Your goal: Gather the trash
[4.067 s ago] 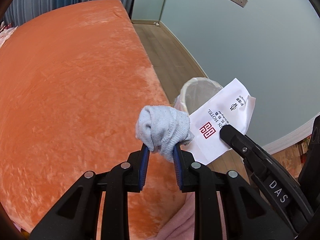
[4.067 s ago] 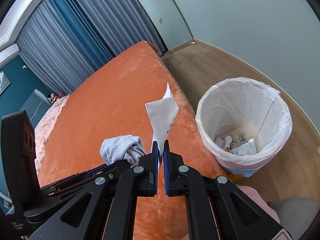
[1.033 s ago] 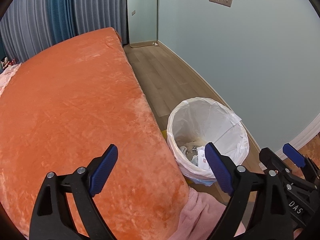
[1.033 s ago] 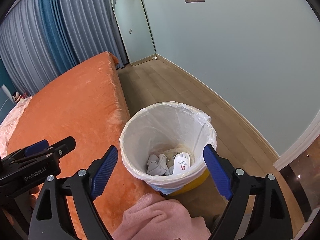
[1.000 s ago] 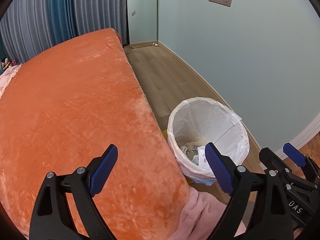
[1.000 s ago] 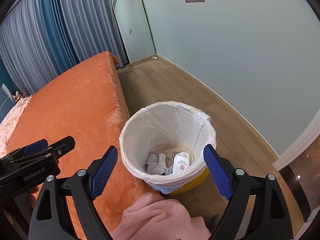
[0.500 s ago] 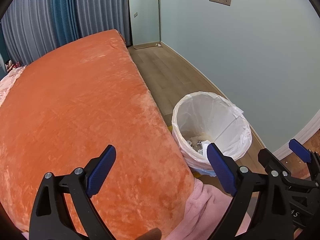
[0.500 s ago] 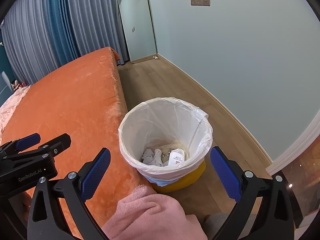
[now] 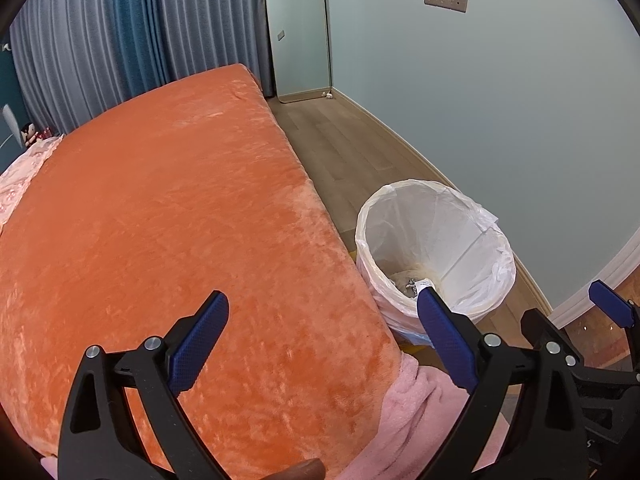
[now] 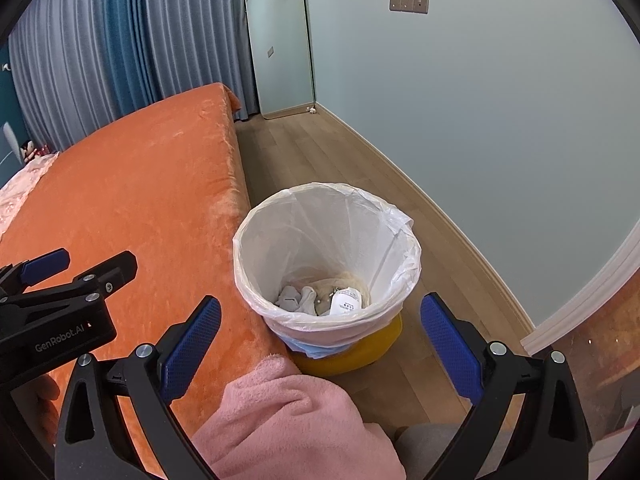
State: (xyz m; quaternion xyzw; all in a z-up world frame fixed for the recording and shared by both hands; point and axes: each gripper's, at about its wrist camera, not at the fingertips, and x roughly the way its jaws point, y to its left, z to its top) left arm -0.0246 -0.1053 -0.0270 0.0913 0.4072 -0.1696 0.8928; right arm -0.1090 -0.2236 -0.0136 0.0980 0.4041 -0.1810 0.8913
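Both hand-held grippers, left (image 9: 322,314) and right (image 10: 320,316), gape wide and empty beside the white-lined yellow plastic bin (image 10: 394,216). Inside it lie a soft grey cloth wad (image 10: 296,298) and a light white paper packet (image 10: 346,301), likely easiest pinched at an edge; the left view hides both.

1. An orange plush bed (image 9: 168,216) fills the left of the room, a pink cover (image 9: 20,176) lying at its far end.
2. On the wooden floor (image 10: 320,152) just beside the bed stands a yellow bin (image 10: 360,354) lined with a white bag (image 10: 320,216).
3. A mirror (image 10: 280,40) stands on the floor against the far wall.
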